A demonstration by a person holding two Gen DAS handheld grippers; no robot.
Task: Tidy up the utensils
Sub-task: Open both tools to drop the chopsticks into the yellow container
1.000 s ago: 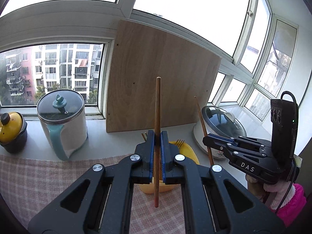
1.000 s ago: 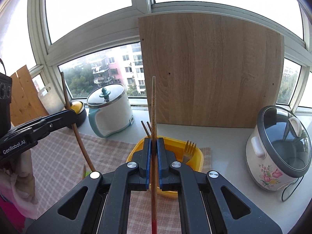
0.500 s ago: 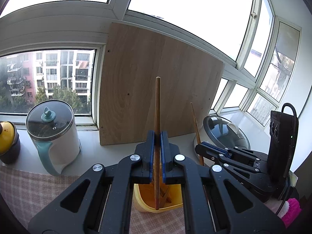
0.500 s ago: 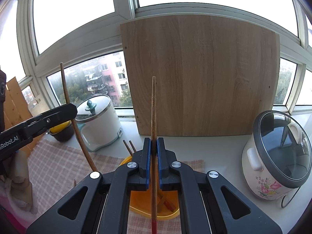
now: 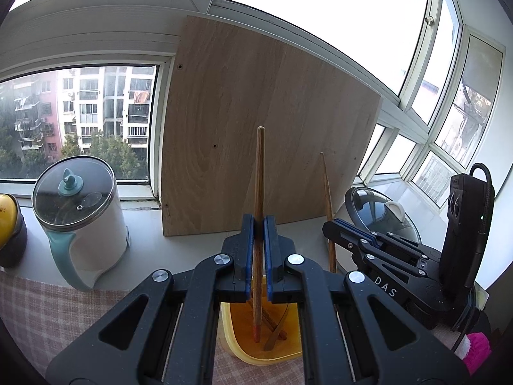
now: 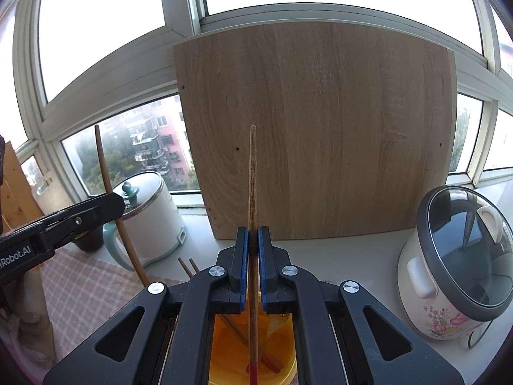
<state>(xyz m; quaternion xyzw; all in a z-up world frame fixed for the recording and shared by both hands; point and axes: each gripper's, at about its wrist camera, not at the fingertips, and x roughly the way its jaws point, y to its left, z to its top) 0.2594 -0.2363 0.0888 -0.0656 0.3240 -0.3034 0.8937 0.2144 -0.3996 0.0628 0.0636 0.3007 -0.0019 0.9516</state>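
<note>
1. Surroundings: a large wooden board point(image 6: 317, 134) leans upright against the window frame at the back of the worktop point(image 6: 362, 256). To its left stands a white pot with a glass lid point(image 5: 77, 221), teal handle and knob; at the far left edge, a yellow-lidded dark pot point(image 5: 9, 224). To the right of the board stands a white rice cooker point(image 6: 449, 263) with flower print and a glass lid. A checked cloth point(image 6: 86, 288) covers the near part of the worktop.
2. In the way: nothing lies between either chopstick's lower end and the container's open mouth; both gripper bodies hide much of the container's rim.
3. Left hand-held gripper point(image 5: 259, 247): clenched on a wooden chopstick point(image 5: 259, 173), held roughly upright; its red-tipped lower end hangs inside the yellow container point(image 5: 237, 346).
4. Right hand-held gripper point(image 6: 253, 250): clenched on a second chopstick point(image 6: 252, 173), also near upright, with its red lower end down in the same container.
5. Container: translucent yellow, standing on the checked cloth just in front of the board. Several chopsticks already lie slanted inside; two ends poke up over its left rim in the right wrist view.
6. Chopsticks: slim, brown, worn wood grain, and tapered toward the top.
</note>
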